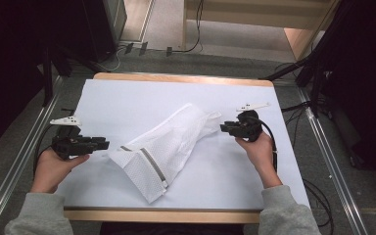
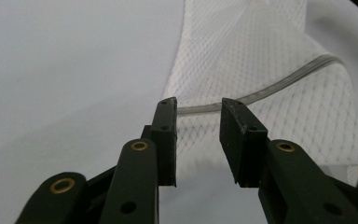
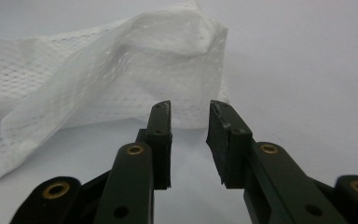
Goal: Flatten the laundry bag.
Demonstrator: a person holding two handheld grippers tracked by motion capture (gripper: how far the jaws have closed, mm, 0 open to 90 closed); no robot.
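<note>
Mesh bag [image 1: 169, 147] lies mid-table, both grippers [image 1: 103, 143] [image 1: 223, 127] part-open, empty, just off its ends.

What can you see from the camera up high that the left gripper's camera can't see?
The high view alone shows the person's hands, the right gripper, and the table's wooden edge. The left gripper view alone shows its open jaws close up and the mesh weave. Both share the white mesh bag, its grey zipper and the white cover.
</note>
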